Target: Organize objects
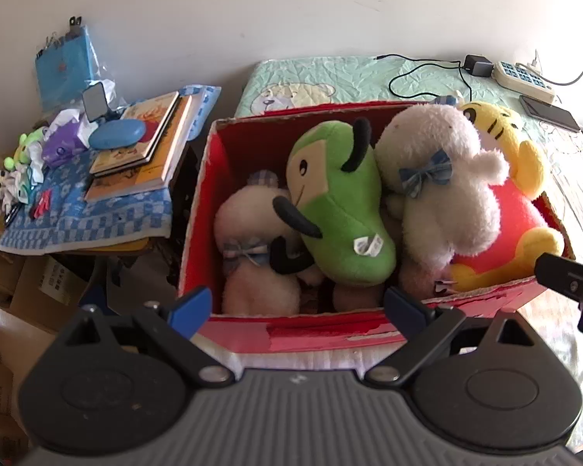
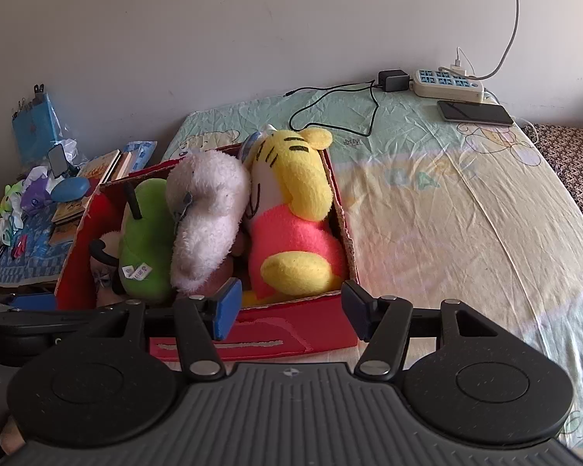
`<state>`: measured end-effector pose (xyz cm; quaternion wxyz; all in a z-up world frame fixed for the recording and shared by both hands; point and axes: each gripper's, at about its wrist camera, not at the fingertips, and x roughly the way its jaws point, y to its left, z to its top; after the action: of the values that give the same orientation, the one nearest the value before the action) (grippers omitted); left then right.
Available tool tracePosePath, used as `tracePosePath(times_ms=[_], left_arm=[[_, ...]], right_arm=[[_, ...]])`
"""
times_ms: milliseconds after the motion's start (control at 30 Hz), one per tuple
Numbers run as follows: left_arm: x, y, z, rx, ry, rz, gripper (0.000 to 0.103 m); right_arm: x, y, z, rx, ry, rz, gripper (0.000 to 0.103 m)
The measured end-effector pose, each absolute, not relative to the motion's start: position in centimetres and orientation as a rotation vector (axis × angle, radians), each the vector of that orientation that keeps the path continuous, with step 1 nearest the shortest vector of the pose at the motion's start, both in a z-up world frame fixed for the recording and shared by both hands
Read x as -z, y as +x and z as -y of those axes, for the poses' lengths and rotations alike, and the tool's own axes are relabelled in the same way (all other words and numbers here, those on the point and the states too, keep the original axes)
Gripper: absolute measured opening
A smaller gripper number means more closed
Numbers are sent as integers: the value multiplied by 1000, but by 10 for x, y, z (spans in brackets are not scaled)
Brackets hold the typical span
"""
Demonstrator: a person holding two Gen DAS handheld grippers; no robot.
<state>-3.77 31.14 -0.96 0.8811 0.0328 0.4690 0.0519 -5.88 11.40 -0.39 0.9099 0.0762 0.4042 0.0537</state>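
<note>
Only the left view shows the small white plush [image 1: 252, 217] deep in the red box [image 1: 311, 334]; both tongs gape empty.

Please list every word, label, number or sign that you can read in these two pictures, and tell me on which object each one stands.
Nothing can be read with certainty.
Green plush toy, white sewn tags: print too small.
Bed sheet: pale letters, perhaps "CARE", too faded to be sure; a small mark near the black cable, unreadable.
Books on the side table: cover lettering blurred.
Cardboard boxes below the table: print blurred.
</note>
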Motion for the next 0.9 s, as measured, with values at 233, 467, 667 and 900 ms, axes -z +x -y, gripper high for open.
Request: tracePosePath(times_ms=[233, 467, 667, 900], left_arm=[[9, -36, -310, -95, 66, -974, 96], [8, -35, -312, -90, 62, -970, 96], [8, -34, -312, -93, 63, -965, 96], [8, -33, -313, -98, 60, -969, 96]], right_arm=[[3, -55, -116, -113, 159, -828, 61], [3, -50, -117, -112, 155, -825, 61], [3, -48, -118, -118, 154, -828, 61], [4, -47, -117, -115, 169, -834, 61]])
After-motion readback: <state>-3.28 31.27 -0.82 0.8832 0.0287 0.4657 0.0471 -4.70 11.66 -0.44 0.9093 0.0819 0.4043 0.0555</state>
